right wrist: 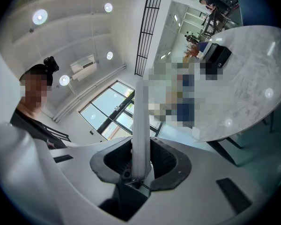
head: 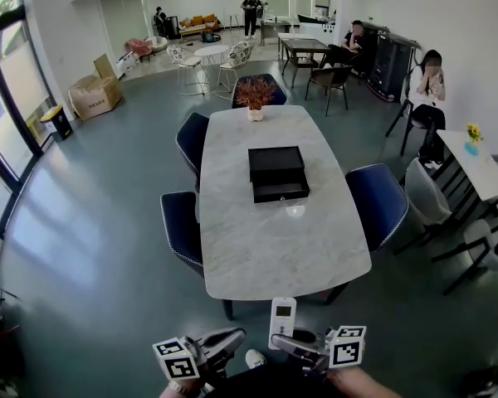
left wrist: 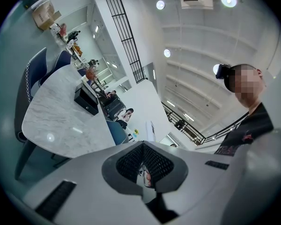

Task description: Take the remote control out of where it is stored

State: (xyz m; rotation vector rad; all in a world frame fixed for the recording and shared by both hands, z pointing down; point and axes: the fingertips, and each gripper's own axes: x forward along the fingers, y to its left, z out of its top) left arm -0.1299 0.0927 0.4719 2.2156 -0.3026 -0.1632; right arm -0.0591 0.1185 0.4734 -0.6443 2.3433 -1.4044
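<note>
Head view has your right gripper (head: 292,348) clamped on the white remote (head: 282,320), which stands upright just off the near edge of the marble table (head: 266,247). Right gripper view agrees: both jaws are pinching the remote's lower end. Your left gripper (head: 226,343) is just beside it, jaws closed on nothing. The black box (head: 277,173) sits mid-table, well apart from the remote.

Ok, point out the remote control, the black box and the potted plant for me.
remote control (head: 282,326), head view, middle of its white body.
black box (head: 275,163), head view, centre of its top face.
potted plant (head: 255,94), head view, its reddish foliage.
</note>
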